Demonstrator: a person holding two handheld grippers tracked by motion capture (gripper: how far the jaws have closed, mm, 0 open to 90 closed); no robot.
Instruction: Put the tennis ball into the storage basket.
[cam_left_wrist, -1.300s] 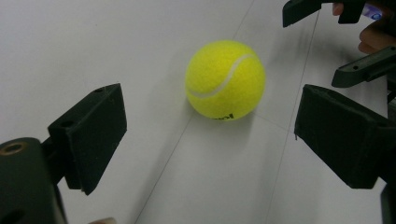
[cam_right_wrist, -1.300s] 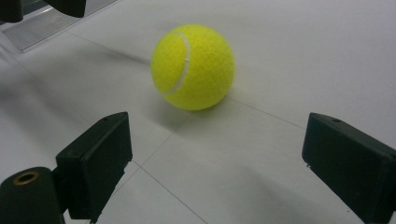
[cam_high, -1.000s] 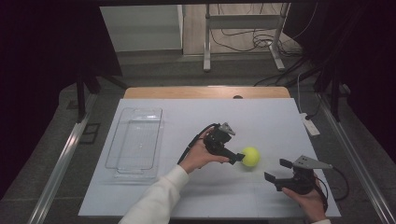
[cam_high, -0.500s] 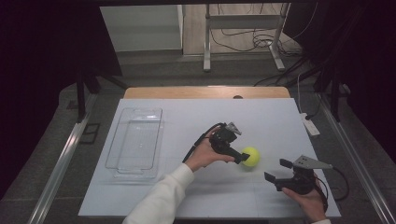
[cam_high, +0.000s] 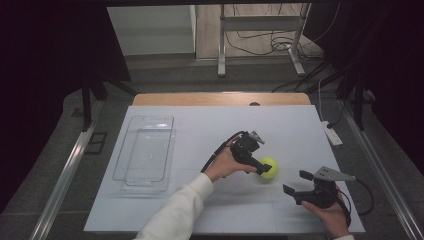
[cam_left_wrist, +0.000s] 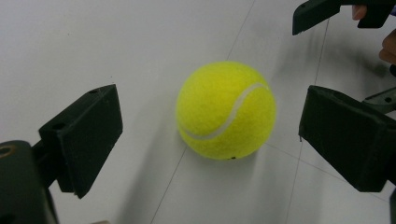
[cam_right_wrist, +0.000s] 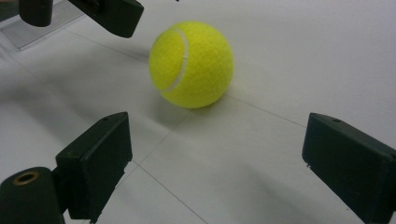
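A yellow tennis ball (cam_high: 268, 168) rests on the white table (cam_high: 200, 125), right of the middle. My left gripper (cam_high: 261, 168) reaches it from the left. In the left gripper view the ball (cam_left_wrist: 226, 109) lies between the jaws of that gripper (cam_left_wrist: 210, 116), with a gap on each side. Those jaws have just been opening and are open. My right gripper (cam_high: 296, 182) is open near the front right and points at the ball (cam_right_wrist: 191, 64); nothing lies between the jaws of this gripper (cam_right_wrist: 219, 135). The left gripper (cam_right_wrist: 112, 14) shows beyond the ball.
A clear plastic tray (cam_high: 121, 162) lies on the left part of the table. A white power strip (cam_high: 331, 134) sits at the right edge. The other gripper's jaw (cam_left_wrist: 327, 9) shows top right in the left gripper view.
The left hand has shifted a little to the right, and its jaws stand wider around the ball. The ball and the right gripper have kept their places.
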